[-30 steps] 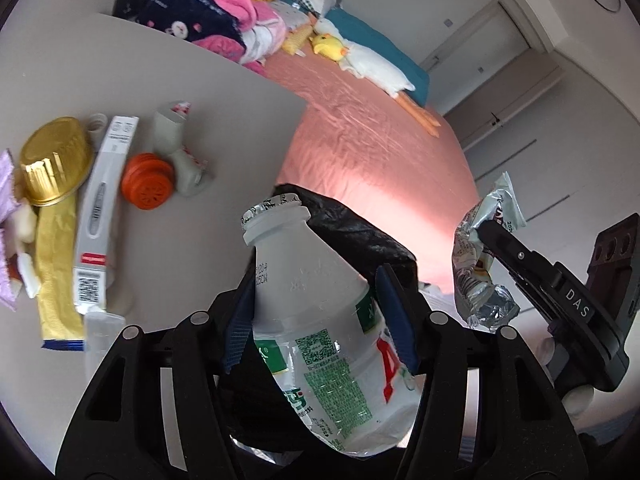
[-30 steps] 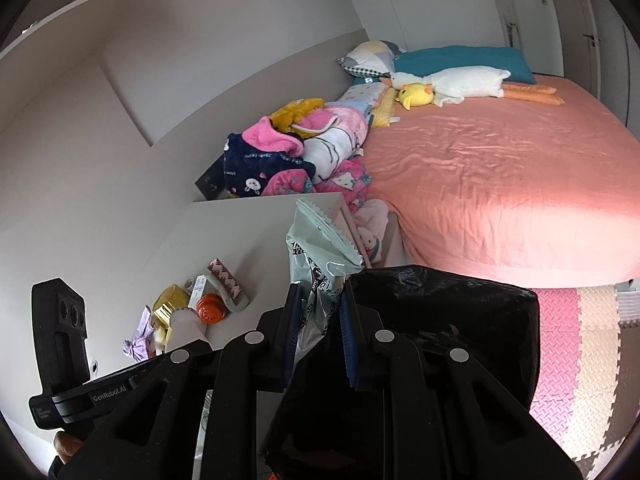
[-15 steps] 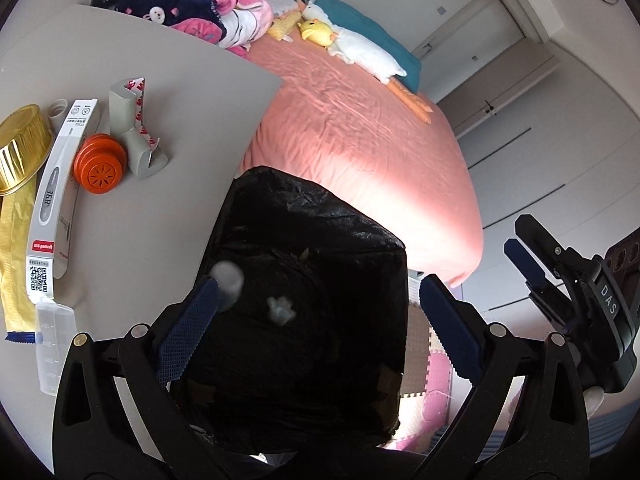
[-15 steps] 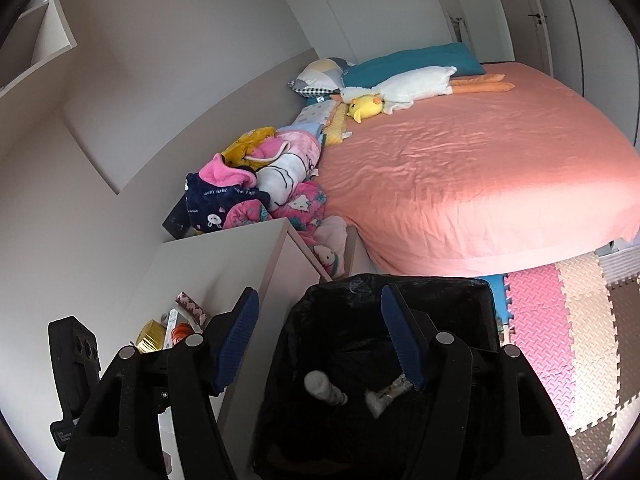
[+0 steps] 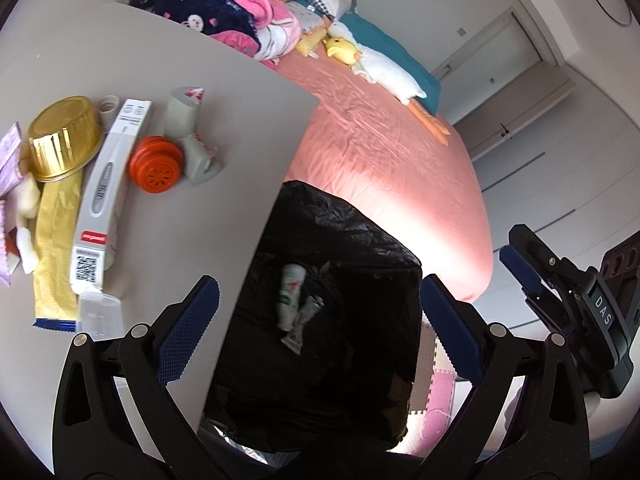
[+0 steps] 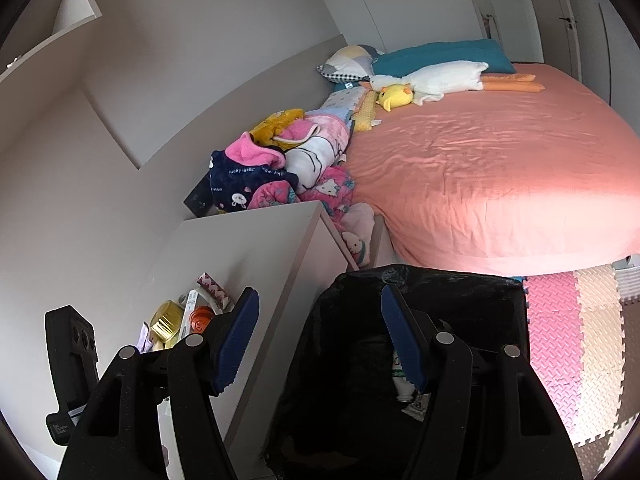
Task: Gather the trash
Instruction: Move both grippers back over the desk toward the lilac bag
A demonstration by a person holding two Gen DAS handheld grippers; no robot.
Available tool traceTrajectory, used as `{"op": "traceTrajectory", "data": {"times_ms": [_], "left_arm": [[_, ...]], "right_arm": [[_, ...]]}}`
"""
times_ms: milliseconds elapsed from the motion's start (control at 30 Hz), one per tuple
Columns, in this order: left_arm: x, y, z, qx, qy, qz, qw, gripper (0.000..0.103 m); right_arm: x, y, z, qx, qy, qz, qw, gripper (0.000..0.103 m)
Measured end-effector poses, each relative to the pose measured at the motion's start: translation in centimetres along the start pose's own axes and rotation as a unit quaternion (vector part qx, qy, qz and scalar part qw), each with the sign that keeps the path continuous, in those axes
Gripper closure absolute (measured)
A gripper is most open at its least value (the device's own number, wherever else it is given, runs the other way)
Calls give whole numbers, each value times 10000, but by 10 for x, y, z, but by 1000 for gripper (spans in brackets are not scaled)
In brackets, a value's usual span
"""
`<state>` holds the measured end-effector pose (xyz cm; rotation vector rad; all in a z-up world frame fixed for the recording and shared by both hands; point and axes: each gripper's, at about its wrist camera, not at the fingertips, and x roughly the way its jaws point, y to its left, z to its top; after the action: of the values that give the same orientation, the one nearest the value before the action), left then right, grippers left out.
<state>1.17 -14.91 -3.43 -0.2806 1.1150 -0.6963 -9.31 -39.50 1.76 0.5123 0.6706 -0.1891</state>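
My left gripper (image 5: 316,320) is wide open and holds nothing. My right gripper (image 6: 320,340) is wide open too, with nothing between its blue pads (image 6: 400,344). Both hang above the black trash bag (image 5: 360,240). The bag is open at the top. Down inside it lie a white bottle (image 5: 291,294) with green and red print and a crumpled shiny wrapper (image 5: 304,322) right beside it, touching it.

The bag stands just beside the edge of the grey table (image 5: 248,92). More trash sits on that table, to the left of the bag. Nearest my left fingers is a clear plastic piece (image 5: 100,316). Next to it lie a long white box (image 5: 108,196) and a yellow wrapper (image 5: 54,248), side by side. An orange round cap (image 5: 156,164) touches a grey cardboard tube (image 5: 188,136). A gold foil cup (image 5: 64,138) lies tipped over near the white box, and a purple wrapper (image 5: 8,160) peeks in at the far left.

Behind the bag is a big bed with a pink sheet (image 6: 500,168). A white goose toy (image 6: 444,76) and a yellow duck toy (image 6: 394,96) lie near the pillows. A pile of clothes (image 6: 280,168) sits between the table and the bed. Pink foam floor mats (image 6: 560,340) lie to the right of the bag.
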Motion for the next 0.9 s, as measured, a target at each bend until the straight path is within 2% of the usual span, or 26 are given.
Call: {"op": "traceTrajectory", "data": {"times_ms": [533,900], "left_arm": [[-35,49,-1,-539,-406,303,9973,7],[-63,88,-3,-948,-710,629,9910,7]], "right_arm": [[34,46,-8,-448,428,380,9974,38],[64,86,-16,-874,714,723,9910,38]]}}
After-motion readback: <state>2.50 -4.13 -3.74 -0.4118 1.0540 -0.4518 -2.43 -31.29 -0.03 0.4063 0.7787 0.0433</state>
